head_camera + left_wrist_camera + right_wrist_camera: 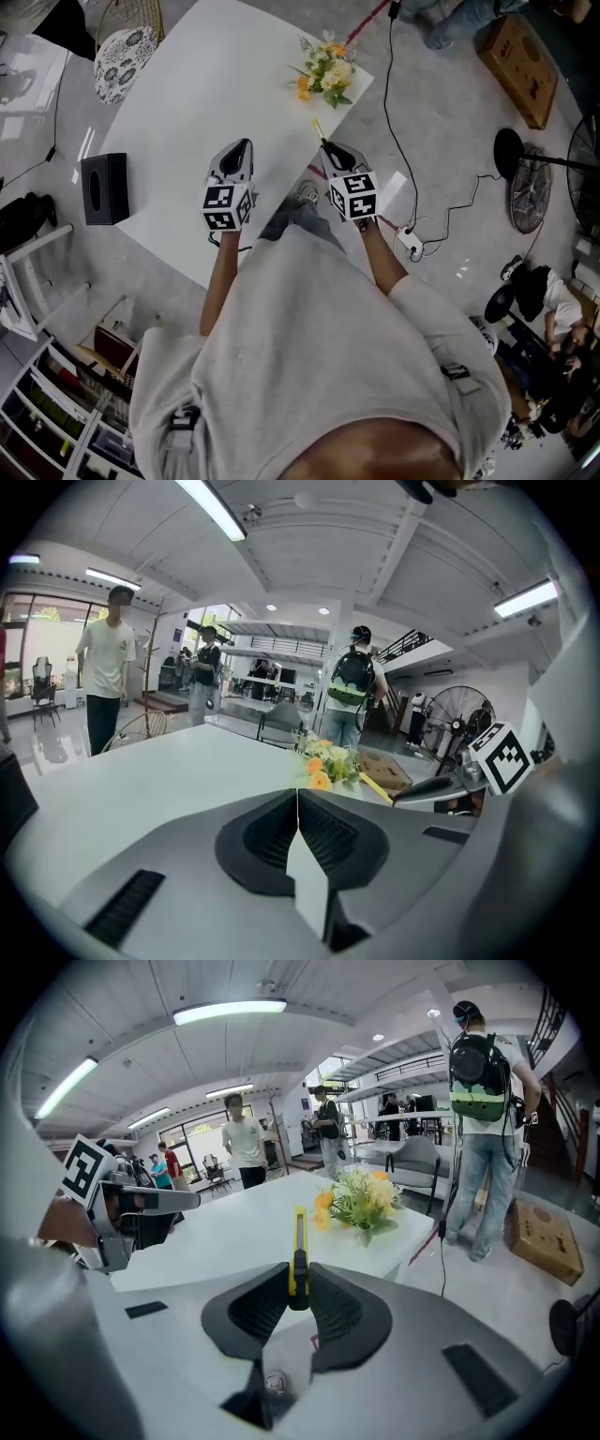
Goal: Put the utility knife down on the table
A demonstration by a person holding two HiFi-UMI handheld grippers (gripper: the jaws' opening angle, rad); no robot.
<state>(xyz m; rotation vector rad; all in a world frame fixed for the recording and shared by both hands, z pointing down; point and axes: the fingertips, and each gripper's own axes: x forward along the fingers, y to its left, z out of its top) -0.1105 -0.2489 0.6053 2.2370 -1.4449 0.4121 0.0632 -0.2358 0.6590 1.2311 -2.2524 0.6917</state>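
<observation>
My right gripper [299, 1286] is shut on a yellow utility knife [298, 1241], which sticks out forward past the fingertips, edge-up. In the head view the knife [319, 128] pokes out over the near right corner of the white table [187, 122], with the right gripper [330, 150] at the table's edge. The left gripper [243, 146] hovers over the table's near edge, beside the right one. Its jaws [296, 791] are shut with nothing between them. From the left gripper view the knife [376, 787] shows as a thin yellow strip ahead of the right gripper.
A bunch of yellow and white flowers [324, 71] lies at the table's right corner, just beyond the knife. A black tissue box [105, 187] sits at the table's left edge. Cables and a power strip [410, 242] lie on the floor to the right. People stand beyond the table [245, 1140].
</observation>
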